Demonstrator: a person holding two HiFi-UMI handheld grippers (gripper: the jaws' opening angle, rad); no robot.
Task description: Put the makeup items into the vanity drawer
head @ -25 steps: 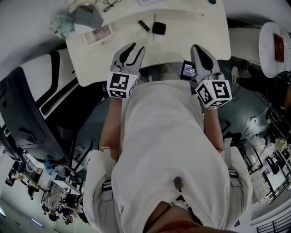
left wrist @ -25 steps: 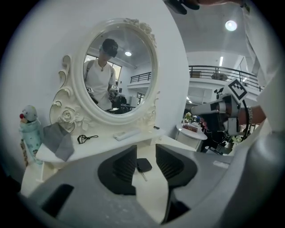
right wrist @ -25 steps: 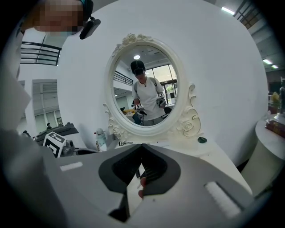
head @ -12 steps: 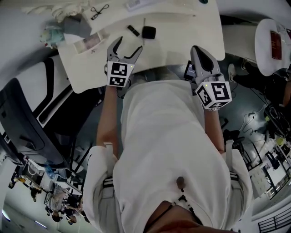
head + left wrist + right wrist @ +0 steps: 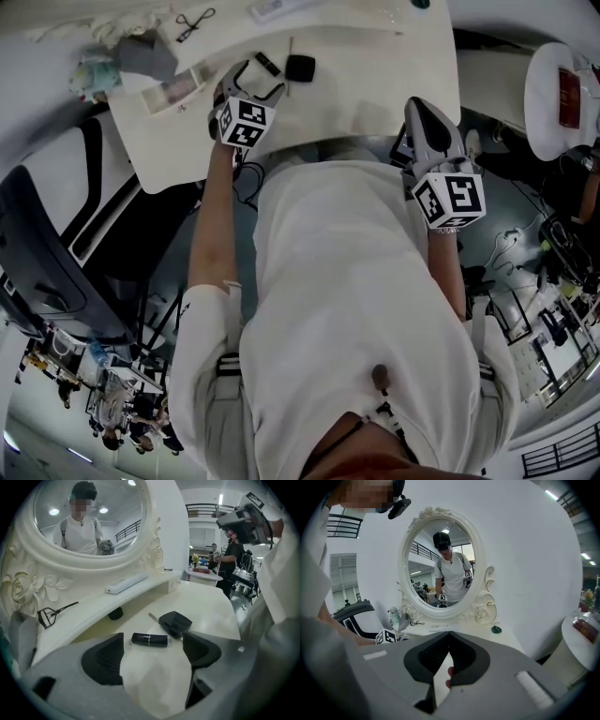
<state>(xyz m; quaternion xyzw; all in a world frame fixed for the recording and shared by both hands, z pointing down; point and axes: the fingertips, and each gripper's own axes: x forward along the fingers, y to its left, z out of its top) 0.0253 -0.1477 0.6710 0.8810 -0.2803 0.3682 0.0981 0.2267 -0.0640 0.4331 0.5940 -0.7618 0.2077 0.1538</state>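
Lowering left hand-held gripper [image 5: 253, 80], jaws opening, black tube [image 5: 149, 640] between tips

Even indoor ceiling light, strong fisheye bending, dark vignetted corners, slight blur on near fingers, soft shadows

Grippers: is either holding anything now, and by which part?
Nothing is held. The jaws of the left gripper have just been opening and stand apart, short of a black tube lying on the table. The right gripper is shut on nothing.
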